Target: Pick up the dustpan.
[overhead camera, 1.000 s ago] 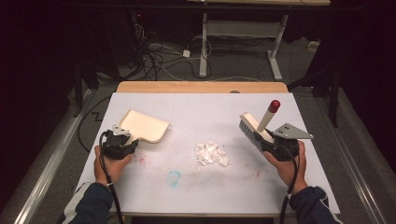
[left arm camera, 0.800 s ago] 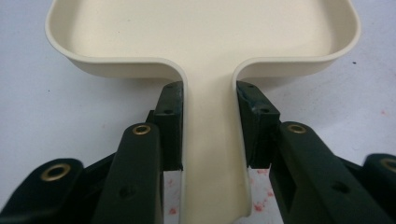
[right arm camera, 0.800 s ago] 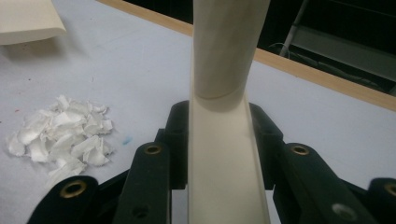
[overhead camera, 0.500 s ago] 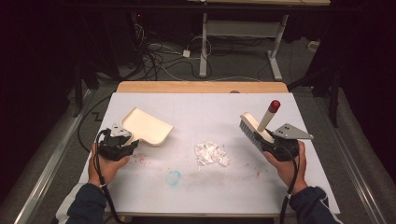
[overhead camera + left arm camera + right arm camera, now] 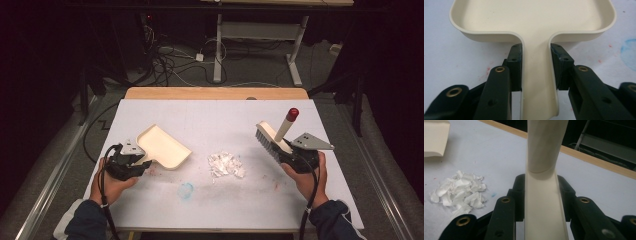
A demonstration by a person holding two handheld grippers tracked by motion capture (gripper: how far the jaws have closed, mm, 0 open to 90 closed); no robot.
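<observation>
Two grips: left gripper (image 5: 536, 75) clamps the dustpan (image 5: 534, 17) handle, right gripper (image 5: 541, 202) the brush (image 5: 272, 140); its view shows paper scraps (image 5: 459, 192) leftward on the white table (image 5: 225, 115).

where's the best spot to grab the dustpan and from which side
By its flat handle, coming from the handle end, opposite the open lip. The pan is wide with raised walls; the handle is the narrow strip that fits between the jaws. The left tongs already hold it that way, one pad on each edge, just behind where the handle meets the pan.
</observation>
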